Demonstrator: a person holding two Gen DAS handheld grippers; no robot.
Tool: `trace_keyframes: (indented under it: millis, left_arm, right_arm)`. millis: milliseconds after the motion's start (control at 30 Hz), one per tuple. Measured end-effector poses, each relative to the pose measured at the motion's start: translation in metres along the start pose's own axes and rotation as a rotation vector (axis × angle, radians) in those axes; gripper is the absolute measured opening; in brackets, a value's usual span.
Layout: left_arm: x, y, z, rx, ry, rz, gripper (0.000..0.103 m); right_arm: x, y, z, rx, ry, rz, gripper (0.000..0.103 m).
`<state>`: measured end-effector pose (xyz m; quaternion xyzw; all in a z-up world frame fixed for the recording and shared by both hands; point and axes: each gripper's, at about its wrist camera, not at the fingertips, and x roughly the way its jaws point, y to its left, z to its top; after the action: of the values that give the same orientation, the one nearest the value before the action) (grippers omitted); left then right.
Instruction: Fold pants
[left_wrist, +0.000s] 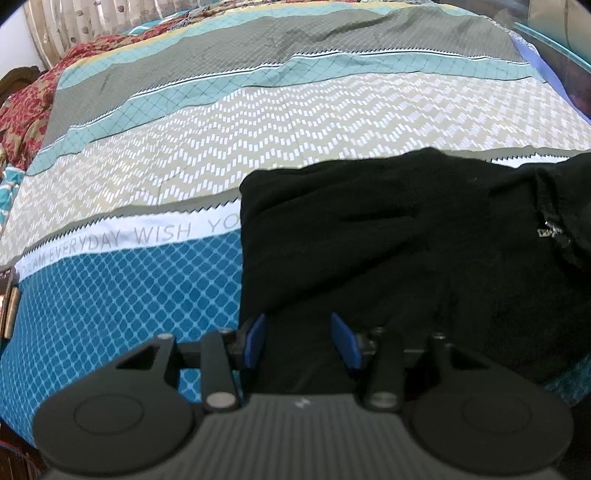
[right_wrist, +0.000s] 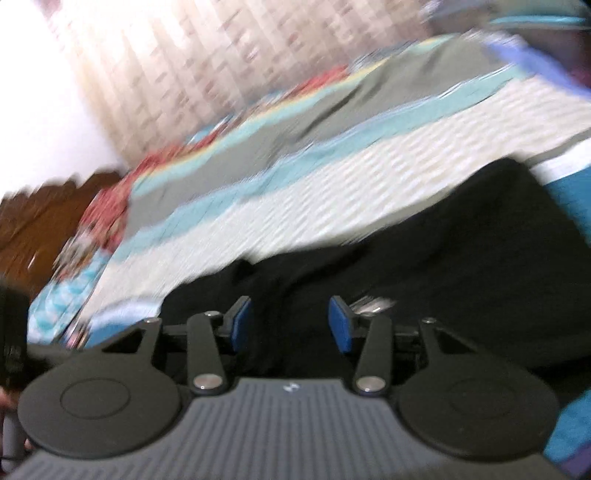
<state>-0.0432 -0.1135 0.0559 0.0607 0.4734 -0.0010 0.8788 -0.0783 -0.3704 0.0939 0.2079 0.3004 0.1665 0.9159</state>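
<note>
**Desk:** Black fabric fills the lower right. What is it, and where does it lie?

**Photographer:** One pair of black pants (left_wrist: 424, 258), folded into a thick block, on a bed under a patterned bedsheet (left_wrist: 258, 122) banded in teal, grey and beige, with a white strip of lettering.

**Desk:** And the grippers?

**Photographer:** Two, one per view. The left gripper (left_wrist: 301, 341) hangs over the near edge of the pants, its blue pads (left_wrist: 256, 341) parted, dark cloth showing in the gap; neither pad presses on it. The right gripper (right_wrist: 291, 325) stands a little wider, also above the pants (right_wrist: 424, 266), nothing clamped. No earlier picture, so I say only that both stand partly open.

**Desk:** Differences between views?

**Photographer:** The left view is sharp: the words "EVERYDAY WISH" read clearly, and a zipper pull (left_wrist: 550, 230) glints at the right edge. The right view is tilted and smeared; it alone shows a brown wooden headboard (right_wrist: 48, 218) and a pale curtain (right_wrist: 192, 62) in full.
</note>
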Motion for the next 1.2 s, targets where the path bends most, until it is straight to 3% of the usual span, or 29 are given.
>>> trace_keyframes:
  millis: [133,200,300,433,567,600,633,667,733,900,1000,1067,1100,1167,1200]
  left_arm:
    - [-0.006,-0.005,0.010,0.018,-0.023,-0.010,0.043]
    - [-0.010,-0.008,0.016,0.022,-0.037,-0.028,0.043]
    - [-0.016,-0.012,0.027,0.021,-0.054,-0.065,0.043]
    - [-0.022,-0.021,0.045,0.018,-0.062,-0.119,0.044]
    - [-0.028,-0.033,0.059,0.033,-0.068,-0.166,0.045]
    - [-0.030,-0.036,0.061,0.038,-0.068,-0.177,0.045]
    - [-0.031,-0.040,0.064,0.045,-0.067,-0.193,0.045]
    - [-0.033,-0.044,0.068,0.056,-0.068,-0.210,0.045]
    - [-0.043,-0.058,0.075,0.084,-0.080,-0.255,0.048]
    - [-0.064,-0.099,0.095,0.146,-0.097,-0.411,0.065]
    - [-0.068,-0.121,0.103,0.178,-0.082,-0.469,0.094]
    - [-0.069,-0.136,0.104,0.225,-0.080,-0.472,0.095]
    - [-0.067,-0.140,0.104,0.237,-0.076,-0.458,0.090]
    - [-0.057,-0.139,0.105,0.237,-0.050,-0.439,0.052]
    - [-0.053,-0.135,0.105,0.221,-0.029,-0.436,0.024]
  right_arm:
    - [-0.036,-0.051,0.017,0.094,-0.134,-0.140,0.067]
    - [-0.049,-0.076,0.019,0.151,-0.165,-0.198,0.069]
    - [-0.060,-0.108,0.014,0.241,-0.177,-0.252,0.078]
    - [-0.061,-0.135,0.001,0.336,-0.138,-0.267,0.079]
    - [-0.056,-0.132,-0.007,0.309,-0.117,-0.272,0.079]
    - [-0.056,-0.129,-0.006,0.286,-0.103,-0.273,0.073]
    - [-0.052,-0.123,-0.003,0.261,-0.080,-0.259,0.040]
    - [-0.049,-0.117,-0.002,0.252,-0.048,-0.232,0.029]
    - [-0.048,-0.106,0.005,0.222,-0.046,-0.202,0.023]
    - [-0.044,-0.034,0.016,0.019,-0.057,-0.082,0.023]
    - [-0.035,0.009,0.011,-0.131,-0.038,-0.057,0.023]
    - [-0.029,0.030,0.007,-0.205,-0.025,-0.041,0.023]
    - [-0.028,0.035,0.006,-0.232,-0.025,-0.036,0.022]
    - [-0.031,0.046,0.002,-0.261,-0.028,-0.015,0.022]
    - [-0.033,0.049,0.001,-0.266,-0.029,-0.002,0.022]
